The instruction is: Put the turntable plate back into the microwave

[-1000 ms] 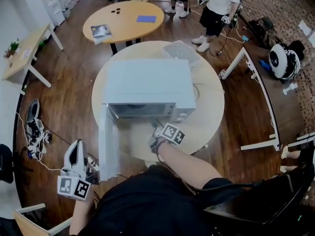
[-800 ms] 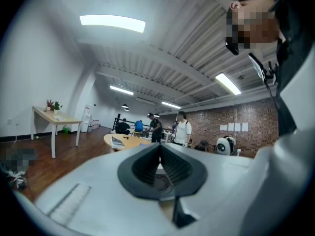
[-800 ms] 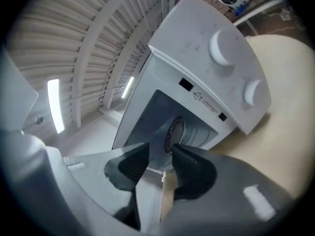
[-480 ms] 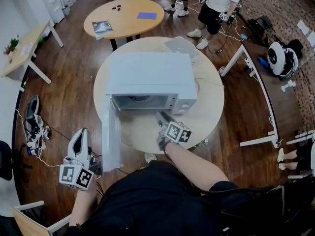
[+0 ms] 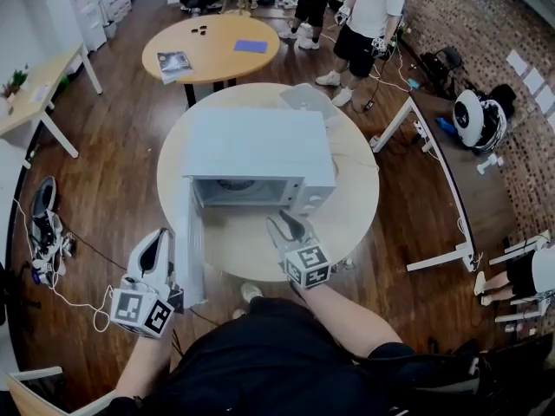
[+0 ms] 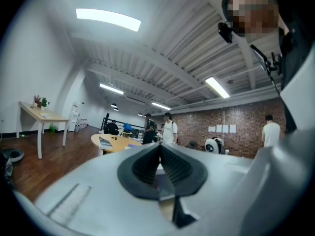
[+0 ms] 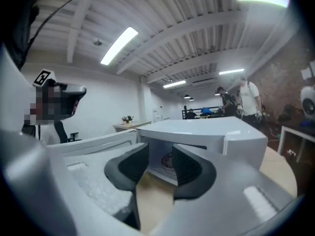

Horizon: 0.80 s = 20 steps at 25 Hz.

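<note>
The white microwave (image 5: 256,141) stands on the round table (image 5: 351,202) with its door (image 5: 192,250) swung open to the left. The turntable plate (image 5: 237,185) lies inside the cavity; the right gripper view shows the plate (image 7: 168,160) flat on the cavity floor. My right gripper (image 5: 284,220) hovers over the table just outside the opening, pointing at it. Its jaws stand apart with nothing between them, and the right gripper (image 7: 160,151) frames the cavity. My left gripper (image 5: 159,235) is shut and empty, beside the outer edge of the door; the left gripper (image 6: 159,149) has its pads meeting.
A white flat item (image 5: 305,98) lies on the table behind the microwave. Farther back stands another round table (image 5: 212,46) with a book. People (image 5: 368,16) stand at the back right. A white-framed desk (image 5: 442,172) is to the right, and shoes (image 5: 43,224) lie on the floor at left.
My right gripper has drawn back from the microwave's mouth, risen and rolled, so its marker cube faces up. My left gripper has shifted a little toward the door.
</note>
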{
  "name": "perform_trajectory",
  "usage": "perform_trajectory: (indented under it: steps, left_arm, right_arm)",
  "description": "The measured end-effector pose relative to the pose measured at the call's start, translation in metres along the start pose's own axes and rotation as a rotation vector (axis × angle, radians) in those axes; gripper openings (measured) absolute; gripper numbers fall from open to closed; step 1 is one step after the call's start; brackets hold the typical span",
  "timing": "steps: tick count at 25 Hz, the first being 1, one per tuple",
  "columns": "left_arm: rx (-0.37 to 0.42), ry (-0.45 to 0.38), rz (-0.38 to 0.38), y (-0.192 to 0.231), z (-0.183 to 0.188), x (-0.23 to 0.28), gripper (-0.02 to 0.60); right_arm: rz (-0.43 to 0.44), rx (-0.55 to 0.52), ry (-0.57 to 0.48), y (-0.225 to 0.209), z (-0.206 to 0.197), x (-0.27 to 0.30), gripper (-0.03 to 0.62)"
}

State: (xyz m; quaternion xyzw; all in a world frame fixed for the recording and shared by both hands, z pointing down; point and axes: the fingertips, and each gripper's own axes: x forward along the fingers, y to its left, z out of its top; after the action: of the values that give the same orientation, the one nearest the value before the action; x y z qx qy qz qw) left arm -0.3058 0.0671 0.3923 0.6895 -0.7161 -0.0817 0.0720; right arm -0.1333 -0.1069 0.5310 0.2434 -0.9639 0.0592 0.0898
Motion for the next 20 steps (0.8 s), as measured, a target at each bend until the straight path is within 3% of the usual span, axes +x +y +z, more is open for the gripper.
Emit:
perform_trajectory:
  steps: [3,10,20]
  left_arm:
    - [0.005,0.010,-0.026,-0.007,-0.008,0.007,0.005]
    - [0.009,0.033,-0.099,-0.038,-0.031,0.012,0.005]
    - [-0.007,0.011,-0.087,-0.046,-0.032,0.008,0.005]
  right_arm:
    - [0.008,-0.066,-0.015,0.011,0.003,-0.011,0.140]
    - [-0.056,-0.074,-0.029,0.001,-0.004,-0.045,0.140]
    - [-0.061,-0.103,-0.043,-0.010,0.005,-0.054,0.140]
